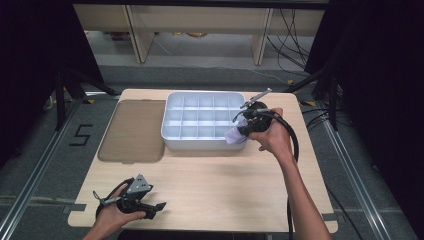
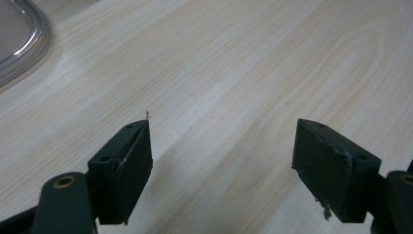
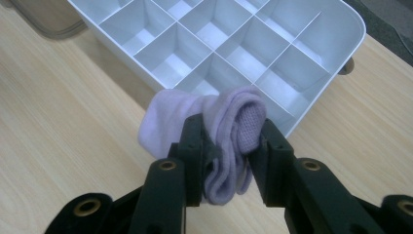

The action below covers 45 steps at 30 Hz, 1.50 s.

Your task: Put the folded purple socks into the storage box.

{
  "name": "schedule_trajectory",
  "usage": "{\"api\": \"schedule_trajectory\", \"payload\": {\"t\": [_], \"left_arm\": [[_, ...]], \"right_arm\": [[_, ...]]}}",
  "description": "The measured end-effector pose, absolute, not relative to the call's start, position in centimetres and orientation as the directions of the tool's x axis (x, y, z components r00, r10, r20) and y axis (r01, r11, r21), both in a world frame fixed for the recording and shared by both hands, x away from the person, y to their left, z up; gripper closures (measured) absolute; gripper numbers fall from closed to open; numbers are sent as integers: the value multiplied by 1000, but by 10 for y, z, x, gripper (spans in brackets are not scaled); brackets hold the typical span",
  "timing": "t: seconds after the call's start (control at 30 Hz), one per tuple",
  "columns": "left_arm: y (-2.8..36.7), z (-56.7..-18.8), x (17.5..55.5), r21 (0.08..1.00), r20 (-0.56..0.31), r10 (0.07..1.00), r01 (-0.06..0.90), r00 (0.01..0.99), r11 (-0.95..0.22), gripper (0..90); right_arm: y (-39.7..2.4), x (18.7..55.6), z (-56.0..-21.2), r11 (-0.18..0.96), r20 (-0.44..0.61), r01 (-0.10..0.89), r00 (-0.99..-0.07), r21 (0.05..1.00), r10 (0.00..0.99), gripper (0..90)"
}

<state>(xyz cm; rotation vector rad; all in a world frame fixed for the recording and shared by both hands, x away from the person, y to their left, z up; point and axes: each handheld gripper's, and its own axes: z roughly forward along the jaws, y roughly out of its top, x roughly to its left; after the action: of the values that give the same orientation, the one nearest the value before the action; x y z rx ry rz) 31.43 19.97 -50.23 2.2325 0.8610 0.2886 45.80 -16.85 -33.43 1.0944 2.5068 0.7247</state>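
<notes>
Both pads of my right gripper (image 3: 226,161) pinch the rolled sock (image 3: 214,131) tight, keeping it bundled to fit the tray (image 3: 311,58).

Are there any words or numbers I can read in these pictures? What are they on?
"5" - one black number on the grey floor, left of the table in the high view.
No other text: the sock, the divided tray and the lid carry none that I can read.
</notes>
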Motion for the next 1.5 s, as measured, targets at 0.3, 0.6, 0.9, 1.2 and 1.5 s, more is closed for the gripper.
{"api": "schedule_trajectory", "payload": {"t": [0.3,0.6,0.9,1.2,1.5], "left_arm": [[200,-502,314,693,-48,657,499,752,-521,217],[200,-502,314,692,-51,660,503,750,-518,217],[200,-503,315,691,-45,662,502,748,-520,217],[200,-503,314,692,-50,656,500,753,-521,217],[199,-503,314,689,-45,660,502,750,-523,217]], "right_arm": [[-170,470,-331,570,-83,602,-643,558,761,694],[-170,480,-332,573,-98,612,-632,546,769,693],[-169,495,-340,561,-95,633,-614,533,784,693],[-167,509,-348,553,-110,661,-587,507,802,693],[-165,524,-355,562,-138,676,-574,477,807,693]]}}
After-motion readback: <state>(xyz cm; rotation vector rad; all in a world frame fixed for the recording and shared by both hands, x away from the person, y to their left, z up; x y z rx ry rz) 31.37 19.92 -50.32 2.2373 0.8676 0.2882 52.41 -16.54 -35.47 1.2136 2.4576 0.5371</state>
